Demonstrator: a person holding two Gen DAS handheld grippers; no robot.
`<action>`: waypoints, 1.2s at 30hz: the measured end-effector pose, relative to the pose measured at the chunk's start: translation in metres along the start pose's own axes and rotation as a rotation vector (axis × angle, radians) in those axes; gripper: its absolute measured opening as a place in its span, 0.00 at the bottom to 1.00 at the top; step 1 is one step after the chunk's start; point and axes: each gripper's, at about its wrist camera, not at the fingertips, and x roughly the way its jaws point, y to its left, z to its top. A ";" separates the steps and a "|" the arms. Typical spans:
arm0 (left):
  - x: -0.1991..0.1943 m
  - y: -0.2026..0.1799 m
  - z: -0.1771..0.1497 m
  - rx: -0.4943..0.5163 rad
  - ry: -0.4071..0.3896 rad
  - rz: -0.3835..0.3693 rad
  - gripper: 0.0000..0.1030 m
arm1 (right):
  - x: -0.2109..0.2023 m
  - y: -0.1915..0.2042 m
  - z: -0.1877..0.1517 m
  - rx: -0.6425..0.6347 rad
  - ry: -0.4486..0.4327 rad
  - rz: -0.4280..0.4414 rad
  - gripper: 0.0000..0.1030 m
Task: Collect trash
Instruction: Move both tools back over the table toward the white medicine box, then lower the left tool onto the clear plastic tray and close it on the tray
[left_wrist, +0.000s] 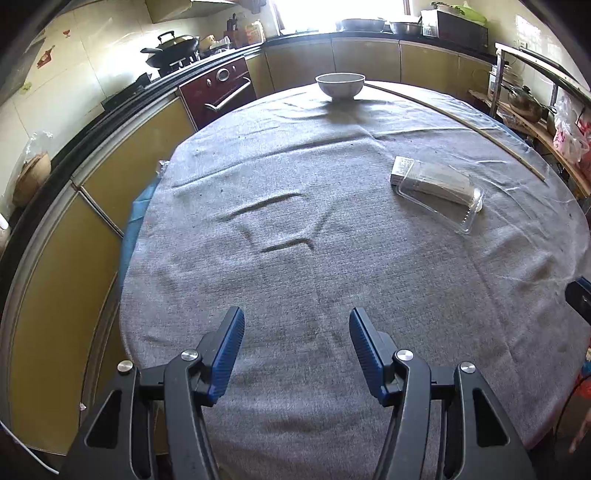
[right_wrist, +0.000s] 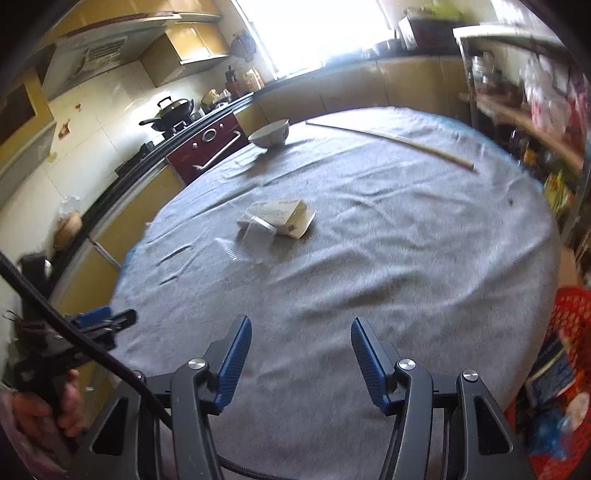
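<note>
A: What do the left tongs (left_wrist: 297, 325) do at this moment?

B: They hang over the near part of the tabletop (left_wrist: 295, 280), which carries a grey cloth (left_wrist: 332, 192). The jaws stand apart and nothing is between them. Only wrinkled cloth lies under them.

A: And the right tongs (right_wrist: 301, 334)?

B: The same. The jaws are apart, with nothing between them, above the near edge of the cloth. The right wrist view is a little blurred.

A: Where is the trash?

B: There is a clear plastic box (left_wrist: 441, 195) lying on the cloth, and a small carton (left_wrist: 402, 168) lies against it. In the left view they are on the right side, well apart from the left tongs. In the right view they lie near the middle of the tabletop, ahead of the right tongs. Neither pair of tongs touches them.

A: What else is on the tabletop?

B: A white bowl (left_wrist: 340, 85) stands upright at the far edge. A long thin stick (left_wrist: 461, 123) lies along the far right side, apart from the bowl.

A: Is there a bin?

B: A red basket (right_wrist: 565, 332) with holes in its wall is at the right edge of the right view, beside the tabletop and lower. Some packets are inside, but they are too blurred to say what.

A: Is a person visible?

B: A hand (right_wrist: 44, 410) at the lower left of the right view holds the handle of the left tool.
</note>
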 end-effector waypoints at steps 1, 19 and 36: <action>0.002 -0.001 0.002 0.000 0.005 -0.004 0.58 | 0.003 0.001 0.001 -0.018 -0.020 -0.015 0.58; 0.029 -0.042 0.084 -0.144 0.144 -0.401 0.66 | 0.052 -0.031 0.016 0.071 -0.045 0.039 0.58; 0.093 -0.069 0.104 -0.469 0.389 -0.643 0.68 | 0.062 -0.049 0.015 0.174 -0.011 0.108 0.58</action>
